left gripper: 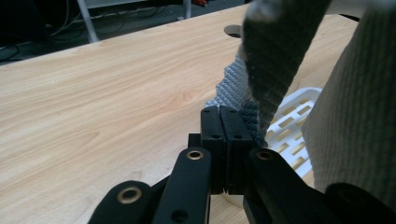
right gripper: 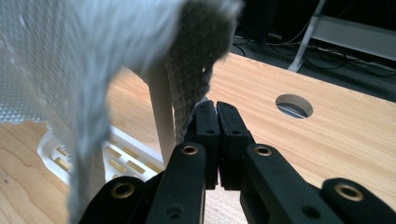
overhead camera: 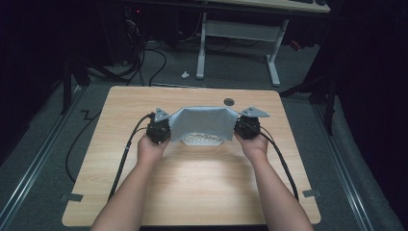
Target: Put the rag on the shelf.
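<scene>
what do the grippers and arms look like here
Both the left gripper and the right gripper have black bodies topped by a grey three-cornered plate. Each has two flat black jaws on black link arms with brass-coloured rivets. A black cable trails back from each over the table. The forearms are bare, with no sleeves or gloves.
</scene>
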